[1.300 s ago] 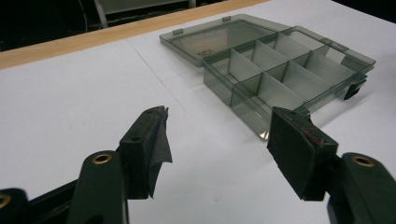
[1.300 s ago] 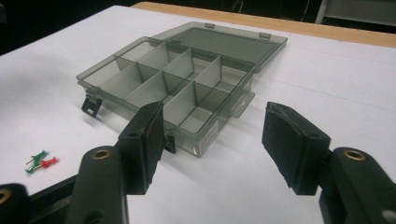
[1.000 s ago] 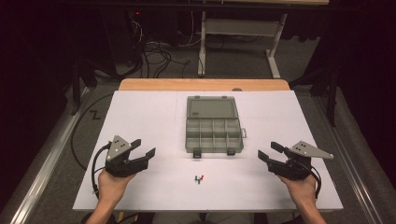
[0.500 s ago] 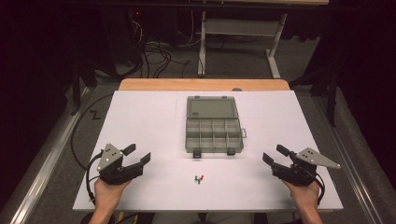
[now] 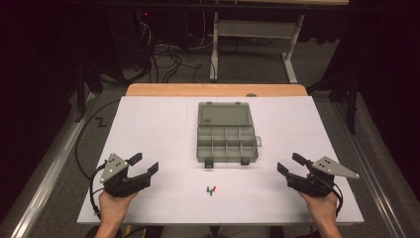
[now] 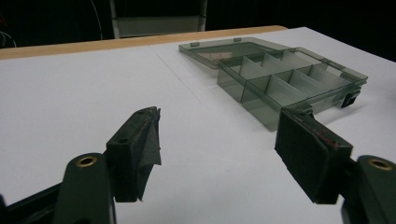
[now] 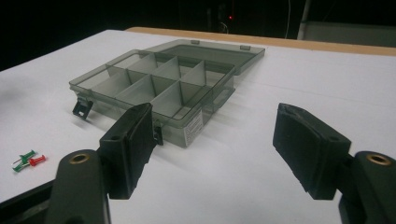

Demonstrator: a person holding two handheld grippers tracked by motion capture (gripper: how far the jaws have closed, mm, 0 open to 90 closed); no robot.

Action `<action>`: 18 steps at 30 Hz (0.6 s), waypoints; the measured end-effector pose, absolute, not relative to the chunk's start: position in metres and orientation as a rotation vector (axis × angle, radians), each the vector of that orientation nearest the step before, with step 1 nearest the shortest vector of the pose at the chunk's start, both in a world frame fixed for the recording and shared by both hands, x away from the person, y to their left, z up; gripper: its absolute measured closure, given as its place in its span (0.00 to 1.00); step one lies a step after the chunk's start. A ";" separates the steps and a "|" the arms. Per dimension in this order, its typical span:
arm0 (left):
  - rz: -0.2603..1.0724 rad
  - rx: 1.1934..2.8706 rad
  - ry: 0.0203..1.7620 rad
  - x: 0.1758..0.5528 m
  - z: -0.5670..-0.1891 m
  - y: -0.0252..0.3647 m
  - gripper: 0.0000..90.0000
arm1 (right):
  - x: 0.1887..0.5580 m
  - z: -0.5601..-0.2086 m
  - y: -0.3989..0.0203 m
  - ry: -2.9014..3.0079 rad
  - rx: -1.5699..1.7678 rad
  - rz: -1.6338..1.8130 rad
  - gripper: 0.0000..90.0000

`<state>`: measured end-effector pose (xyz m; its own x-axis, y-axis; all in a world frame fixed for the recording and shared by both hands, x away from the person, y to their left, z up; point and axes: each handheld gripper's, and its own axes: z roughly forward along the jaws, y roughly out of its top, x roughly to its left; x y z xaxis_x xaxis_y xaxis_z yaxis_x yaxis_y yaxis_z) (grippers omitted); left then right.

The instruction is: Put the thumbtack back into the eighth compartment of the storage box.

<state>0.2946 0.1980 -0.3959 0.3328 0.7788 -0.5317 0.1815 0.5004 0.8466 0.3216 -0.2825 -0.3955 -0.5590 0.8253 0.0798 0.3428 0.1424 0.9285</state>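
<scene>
Both claws sit low at the near edge of the white surface (image 5: 148, 124), one at each corner, each held in a hand that comes in from the bottom. The left claw (image 5: 143, 165) has its jaws spread wide with nothing between them, and they have just been opening further; its own view looks across bare white sheet toward the compartment box (image 6: 285, 79). The right claw (image 5: 292, 165) is likewise released, jaws wide and having just been opening, nothing caught between the pads. The box (image 5: 226, 136) lies in the middle of the surface, well apart from both claws, a smoky translucent plastic case with its lid (image 5: 223, 114) folded flat back on the far side and the tray of dividers facing up; from here the compartments look bare. Two dark latches hang at its near edge. A little cluster of push pins (image 5: 211, 190), green and red, lies on the sheet just in front of the box, roughly midway between the two claws and touching neither. In the right claw's view the pins (image 7: 28, 160) appear off to the left, beside the box's latch.
</scene>
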 end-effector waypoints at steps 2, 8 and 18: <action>0.492 0.999 1.193 0.294 -0.395 0.198 0.34 | 0.324 -0.395 -0.279 1.985 1.126 1.393 0.33; 0.493 0.994 1.196 0.295 -0.395 0.199 0.32 | 0.328 -0.388 -0.267 2.038 1.124 1.339 0.38; 0.499 1.001 1.189 0.295 -0.395 0.198 0.30 | 0.337 -0.382 -0.233 2.242 1.137 1.200 0.47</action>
